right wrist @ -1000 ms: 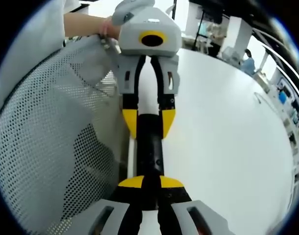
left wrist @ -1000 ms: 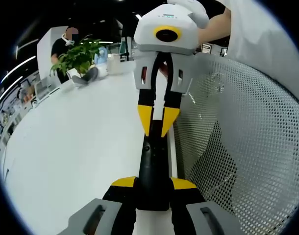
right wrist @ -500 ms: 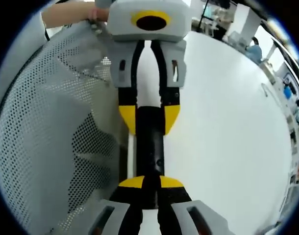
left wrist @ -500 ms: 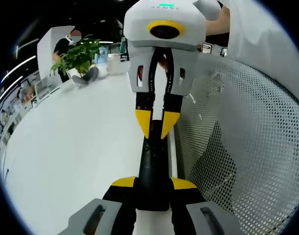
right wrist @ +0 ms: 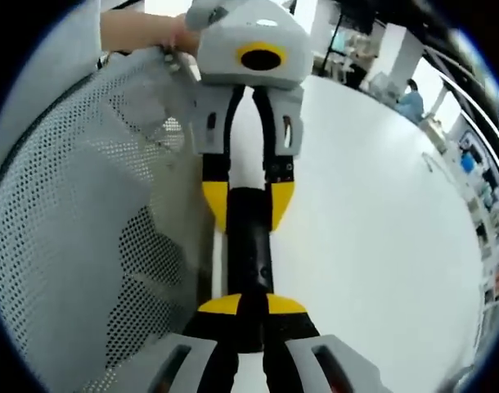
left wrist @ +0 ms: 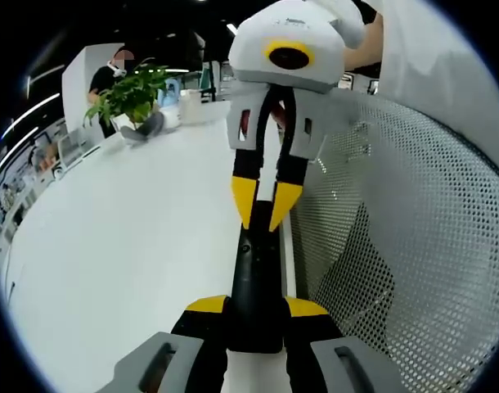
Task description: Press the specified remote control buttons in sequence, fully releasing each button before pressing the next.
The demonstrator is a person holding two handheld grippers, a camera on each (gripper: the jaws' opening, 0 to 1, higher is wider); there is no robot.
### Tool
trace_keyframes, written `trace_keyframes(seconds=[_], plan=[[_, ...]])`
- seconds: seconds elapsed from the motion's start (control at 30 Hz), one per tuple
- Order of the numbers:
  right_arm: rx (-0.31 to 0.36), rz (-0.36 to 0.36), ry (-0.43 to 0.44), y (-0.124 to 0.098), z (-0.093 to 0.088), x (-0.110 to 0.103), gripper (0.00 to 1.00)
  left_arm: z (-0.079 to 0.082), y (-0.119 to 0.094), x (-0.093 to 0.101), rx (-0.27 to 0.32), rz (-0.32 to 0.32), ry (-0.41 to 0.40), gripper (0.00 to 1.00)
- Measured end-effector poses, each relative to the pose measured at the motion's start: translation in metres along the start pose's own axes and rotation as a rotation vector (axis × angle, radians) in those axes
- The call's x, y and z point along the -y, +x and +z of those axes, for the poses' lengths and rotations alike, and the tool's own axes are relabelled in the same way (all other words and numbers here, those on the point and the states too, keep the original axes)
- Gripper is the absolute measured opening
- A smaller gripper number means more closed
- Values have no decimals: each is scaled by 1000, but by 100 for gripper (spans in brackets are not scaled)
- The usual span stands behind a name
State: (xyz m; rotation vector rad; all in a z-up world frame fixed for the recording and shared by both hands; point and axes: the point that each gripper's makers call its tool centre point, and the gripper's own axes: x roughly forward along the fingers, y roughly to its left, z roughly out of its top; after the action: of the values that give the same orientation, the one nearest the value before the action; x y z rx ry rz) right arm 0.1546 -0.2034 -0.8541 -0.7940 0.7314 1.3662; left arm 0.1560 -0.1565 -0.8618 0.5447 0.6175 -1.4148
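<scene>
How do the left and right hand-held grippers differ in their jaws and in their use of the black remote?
The left hand-held gripper has its jaws apart, clamping the slim black remote control by its sides. The right hand-held gripper has its jaws drawn together, with its tips over the remote's face. Both have yellow tips.

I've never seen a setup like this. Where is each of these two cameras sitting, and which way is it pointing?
Left gripper view: rides on the left gripper, looking along its jaws, closed on a black remote; the right gripper faces it, with a person's arm behind.
Right gripper view: rides on the right gripper, also clamped on the remote, facing the left gripper and a hand.
Shared: the two cameras face each other along the remote, over a white table, beside a white mesh panel.
</scene>
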Motion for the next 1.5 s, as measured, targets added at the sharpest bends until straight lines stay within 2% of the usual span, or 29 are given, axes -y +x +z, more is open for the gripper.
trace_keyframes(seconds=[0.13, 0.23, 0.5, 0.67, 0.77, 0.9, 1.0, 1.07, 1.23, 1.33, 1.4, 1.43, 1.5], plan=[[88, -8, 63, -1, 1, 1, 6, 0, 0, 0, 0, 1, 0, 25], [94, 0, 84, -1, 1, 2, 6, 0, 0, 0, 0, 1, 0, 25], [45, 19, -43, 3, 5, -1, 5, 0, 0, 0, 0, 0, 1, 25], [-24, 40, -72, 4, 5, -1, 5, 0, 0, 0, 0, 0, 1, 25], [-77, 50, -60, 5, 5, 0, 5, 0, 0, 0, 0, 0, 1, 25], [-195, 64, -117, 5, 3, -1, 5, 0, 0, 0, -1, 0, 2, 25], [-256, 66, -81, 7, 3, -1, 5, 0, 0, 0, -2, -1, 3, 25], [-279, 70, -155, 8, 2, 0, 5, 0, 0, 0, -3, -1, 4, 25], [-226, 67, -90, 6, 1, 1, 5, 0, 0, -1, -1, -5, 6, 25], [-125, 16, -34, 5, 2, 1, 5, 0, 1, -1, -1, -3, 4, 25], [-56, -19, -50, 4, 3, 0, 5, 0, 1, -1, -2, -3, 4, 25], [-41, -26, -82, 4, 2, -1, 5, 0, 1, -1, -1, -3, 5, 25], [-41, -25, -78, 3, 1, -2, 4, 0, 1, -1, -1, -4, 5, 25]])
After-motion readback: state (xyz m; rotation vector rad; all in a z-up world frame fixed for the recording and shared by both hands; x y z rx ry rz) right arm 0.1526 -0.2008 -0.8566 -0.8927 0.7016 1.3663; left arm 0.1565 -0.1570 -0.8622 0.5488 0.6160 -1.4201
